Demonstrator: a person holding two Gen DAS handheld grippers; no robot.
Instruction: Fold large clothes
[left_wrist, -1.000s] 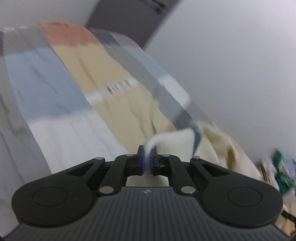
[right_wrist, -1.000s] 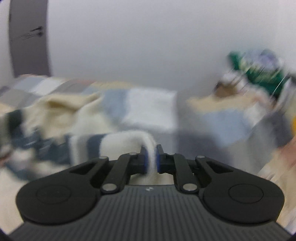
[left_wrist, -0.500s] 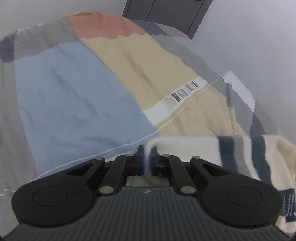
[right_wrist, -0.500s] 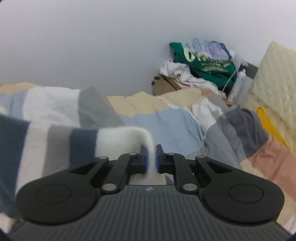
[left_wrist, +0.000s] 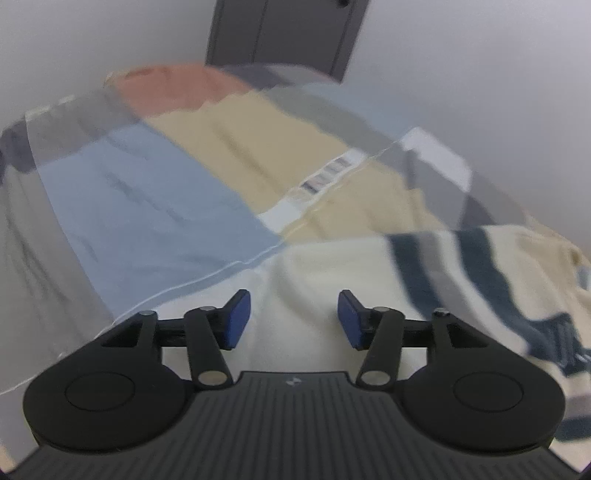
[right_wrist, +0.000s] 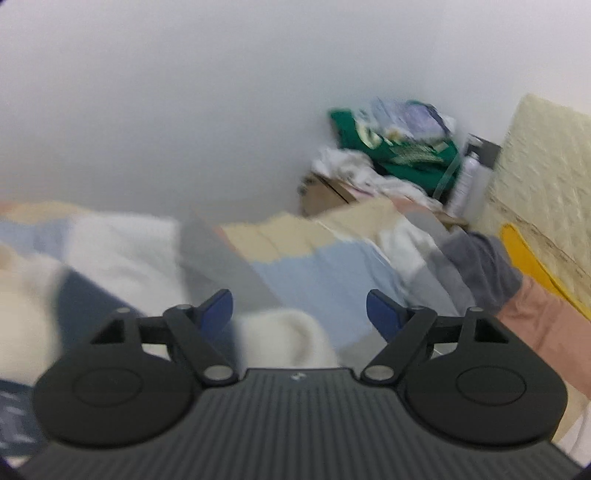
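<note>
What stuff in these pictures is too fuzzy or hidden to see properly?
- Sweater: left wrist view, the gripper body covers its near part; the frame edge cuts its right side.
- Label on the quilt: left wrist view, lettering blurred, unreadable.
- Clothes pile: right wrist view, blurred; print on the green piece unreadable.
- Sweater fold: right wrist view, smeared.

The sweater (left_wrist: 369, 273) is cream knit with dark blue and grey stripes. It lies spread on the bed directly under and ahead of the left gripper (left_wrist: 291, 317), its plain cream part between the opening jaws, the blue pads clear of it; the striped part runs off to that gripper's right. In the right wrist view a rounded cream fold of the sweater (right_wrist: 288, 336) sits between the right gripper's (right_wrist: 299, 312) opening jaws, untouched by the pads, stripes trailing to its left.
</note>
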